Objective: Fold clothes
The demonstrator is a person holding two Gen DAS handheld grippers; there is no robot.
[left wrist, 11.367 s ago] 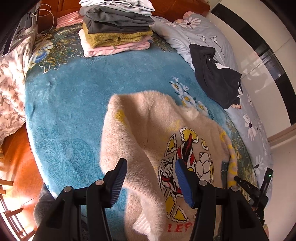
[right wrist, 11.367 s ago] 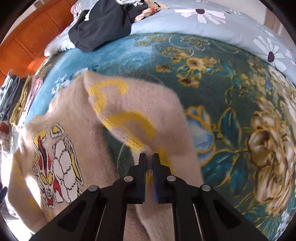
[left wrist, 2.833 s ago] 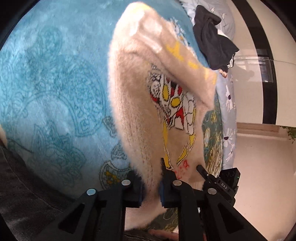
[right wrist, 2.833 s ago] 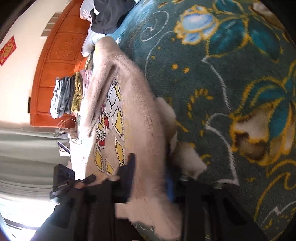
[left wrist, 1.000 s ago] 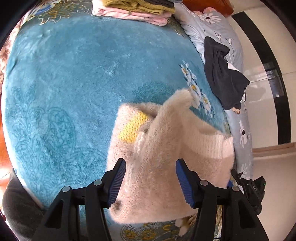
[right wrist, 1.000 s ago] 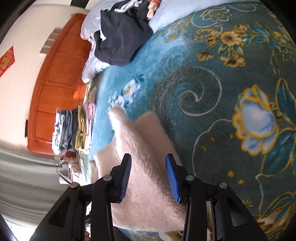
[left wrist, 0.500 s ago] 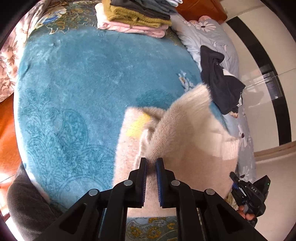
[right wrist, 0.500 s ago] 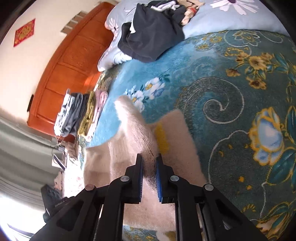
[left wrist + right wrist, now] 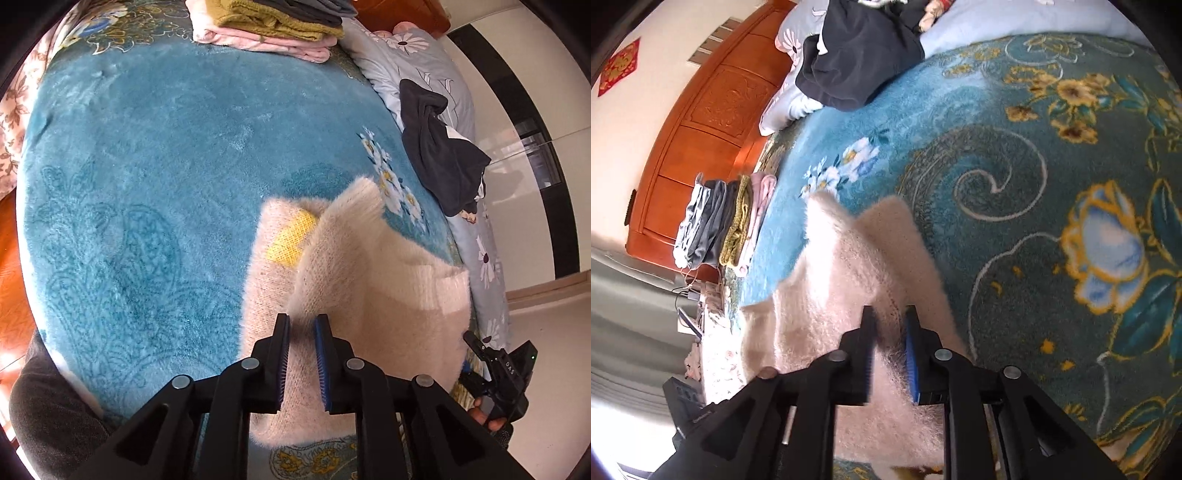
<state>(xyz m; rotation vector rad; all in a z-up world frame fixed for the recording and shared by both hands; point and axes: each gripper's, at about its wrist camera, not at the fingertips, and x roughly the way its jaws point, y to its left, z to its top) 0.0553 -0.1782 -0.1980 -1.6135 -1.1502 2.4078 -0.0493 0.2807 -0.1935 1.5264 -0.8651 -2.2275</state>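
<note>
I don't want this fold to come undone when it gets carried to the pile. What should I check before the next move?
1. Left claw pinching the fluffy cream knit sweater: ok, jaws narrow around fabric.
2. Right claw pinching it: ok.
3. Sweater folded compact: ok.
4. Loose sleeves tucked: cannot tell.
5. Stack of folded clothes level on top: cannot tell.
6. Teal plush blanket path clear: ok.

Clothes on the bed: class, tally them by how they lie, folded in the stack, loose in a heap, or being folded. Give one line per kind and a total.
Folded in the stack: 5 (white, 2 grey, mustard, pink)
Loose in a heap, dark garment: 1
Being folded, cream sweater: 1
Total: 7
</note>
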